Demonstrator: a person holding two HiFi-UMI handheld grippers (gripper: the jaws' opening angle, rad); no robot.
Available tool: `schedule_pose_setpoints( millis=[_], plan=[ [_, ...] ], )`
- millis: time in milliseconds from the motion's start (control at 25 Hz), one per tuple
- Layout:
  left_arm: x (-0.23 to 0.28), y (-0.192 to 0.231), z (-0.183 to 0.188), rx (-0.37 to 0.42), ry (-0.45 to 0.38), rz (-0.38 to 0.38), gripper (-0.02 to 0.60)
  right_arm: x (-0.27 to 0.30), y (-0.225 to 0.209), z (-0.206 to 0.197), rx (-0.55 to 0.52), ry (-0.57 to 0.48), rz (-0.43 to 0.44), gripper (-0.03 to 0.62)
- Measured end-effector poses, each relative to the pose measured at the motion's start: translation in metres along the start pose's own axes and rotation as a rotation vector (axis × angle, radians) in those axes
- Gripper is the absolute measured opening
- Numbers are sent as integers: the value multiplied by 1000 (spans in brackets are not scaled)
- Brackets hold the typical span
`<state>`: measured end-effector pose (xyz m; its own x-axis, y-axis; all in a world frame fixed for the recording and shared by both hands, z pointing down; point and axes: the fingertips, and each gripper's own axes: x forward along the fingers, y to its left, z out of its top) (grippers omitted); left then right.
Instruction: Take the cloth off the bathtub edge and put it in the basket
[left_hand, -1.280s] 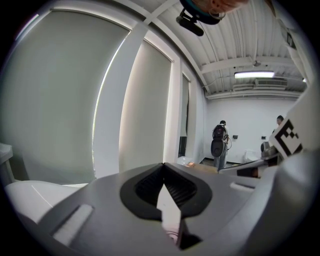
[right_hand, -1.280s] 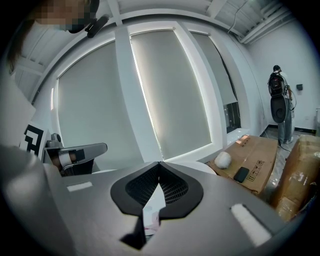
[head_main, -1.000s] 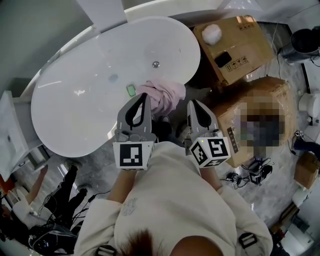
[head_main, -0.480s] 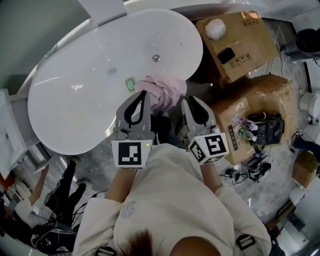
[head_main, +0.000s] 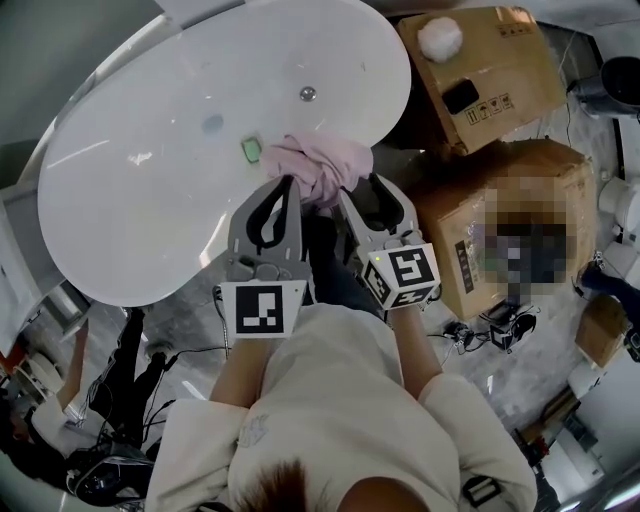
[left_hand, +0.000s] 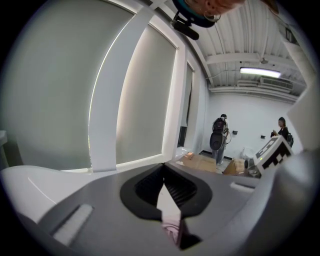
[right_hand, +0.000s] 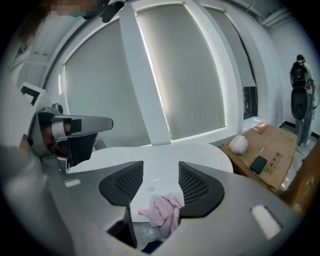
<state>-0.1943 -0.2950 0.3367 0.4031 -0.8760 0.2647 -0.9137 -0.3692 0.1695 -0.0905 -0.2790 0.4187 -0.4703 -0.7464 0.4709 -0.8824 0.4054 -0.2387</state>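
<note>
Cloth lies bunched over the near rim of the tub, part of it hanging down the outer side, so you can reach it from where you stand. Your right gripper has just been opening its jaws. They stand apart, with the cloth ahead in line with the gap and not yet pressed, likely in readiness for the pinch. Your left gripper has its jaws together on nothing, tips just beside the cloth. You have one cloth, one tub, one green tab on the rim, two grippers and two boxes beside the tub. No basket can be made out.
</note>
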Motion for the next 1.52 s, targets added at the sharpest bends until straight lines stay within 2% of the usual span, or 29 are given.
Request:
schedule_pose_setpoints(
  millis=[280, 640, 960, 1120, 1320, 1520],
  plan=[
    [14, 8, -46, -53, 68, 24, 49, 31, -9, -39, -6, 62, 27, 263],
    [36, 22, -98, -83, 102, 66, 49, 79, -38, -109, -31, 142, -4, 355],
    [53, 22, -141, -147, 143, 53, 49, 121, -65, -173, -27, 228, -34, 441],
    [55, 22, -159, -176, 161, 45, 49, 138, -82, -207, -21, 278, -65, 453],
    [55, 19, -175, -176, 177, 29, 49, 156, -91, -249, -18, 341, -81, 454],
    [55, 21, -175, -171, 181, 32, 49, 161, -92, -260, 37, 286, -56, 450]
  ],
)
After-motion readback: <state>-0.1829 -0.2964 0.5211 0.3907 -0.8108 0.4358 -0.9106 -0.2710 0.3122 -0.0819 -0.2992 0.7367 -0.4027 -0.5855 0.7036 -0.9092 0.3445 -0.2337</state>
